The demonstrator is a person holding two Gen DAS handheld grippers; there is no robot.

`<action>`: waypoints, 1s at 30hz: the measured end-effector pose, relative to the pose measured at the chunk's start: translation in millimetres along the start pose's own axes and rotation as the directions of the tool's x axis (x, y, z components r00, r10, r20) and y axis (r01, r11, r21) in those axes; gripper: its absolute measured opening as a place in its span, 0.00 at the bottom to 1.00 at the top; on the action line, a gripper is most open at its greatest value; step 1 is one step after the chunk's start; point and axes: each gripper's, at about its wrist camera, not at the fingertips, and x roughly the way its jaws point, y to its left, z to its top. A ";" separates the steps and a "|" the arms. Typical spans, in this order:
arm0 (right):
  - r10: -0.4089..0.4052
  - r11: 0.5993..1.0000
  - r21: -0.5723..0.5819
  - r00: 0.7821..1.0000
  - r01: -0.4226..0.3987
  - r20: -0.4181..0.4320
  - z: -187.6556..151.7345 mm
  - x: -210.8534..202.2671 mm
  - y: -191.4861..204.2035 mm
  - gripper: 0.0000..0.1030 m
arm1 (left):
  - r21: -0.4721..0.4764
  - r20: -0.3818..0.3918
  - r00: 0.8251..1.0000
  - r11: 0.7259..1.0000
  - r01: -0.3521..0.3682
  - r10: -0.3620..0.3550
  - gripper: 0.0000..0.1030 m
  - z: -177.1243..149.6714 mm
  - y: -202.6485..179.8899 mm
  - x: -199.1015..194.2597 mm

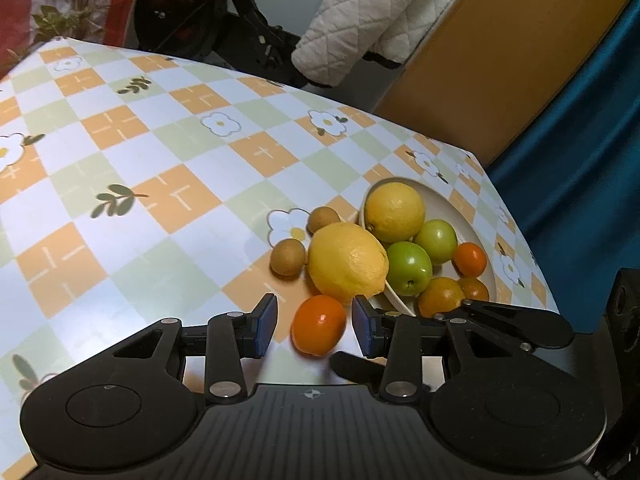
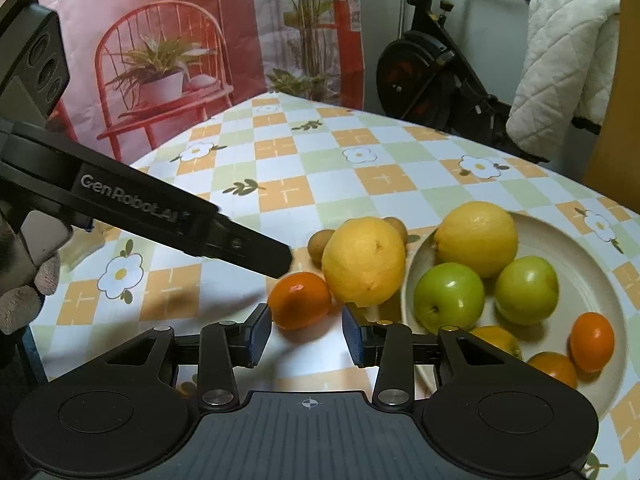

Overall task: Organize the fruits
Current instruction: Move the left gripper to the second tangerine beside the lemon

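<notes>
A cream plate [image 2: 560, 240] [image 1: 448, 204] holds a lemon [image 2: 476, 238] [image 1: 394, 212], two green apples [image 2: 448, 296] [image 1: 410, 268] and several small oranges [image 2: 592, 342]. On the cloth beside it lie a large lemon [image 2: 364, 266] [image 1: 348, 262], a small orange [image 2: 300, 300] [image 1: 319, 330] and two brown kiwis [image 1: 287, 257] [image 1: 323, 219]. My left gripper [image 1: 316, 326] is open with its pads either side of the small orange. My right gripper [image 2: 307, 336] is open, just short of that orange. The left gripper's body [image 2: 132, 204] reaches in from the left.
The table has a checked orange, green and white flowered cloth [image 1: 160, 152]. Its far edge [image 2: 420, 122] runs along an exercise bike [image 2: 424, 72] draped with a white quilted cover [image 2: 560, 56]. A red backdrop [image 2: 160, 40] hangs at the left. A blue curtain [image 1: 592, 140] hangs past the right edge.
</notes>
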 end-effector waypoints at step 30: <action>0.015 1.000 0.022 1.000 -0.014 -0.010 -1.1 21.6 0.1 0.35 | 0.022 -0.067 0.998 1.000 0.008 -0.006 0.41 -6.8 0.1 31.3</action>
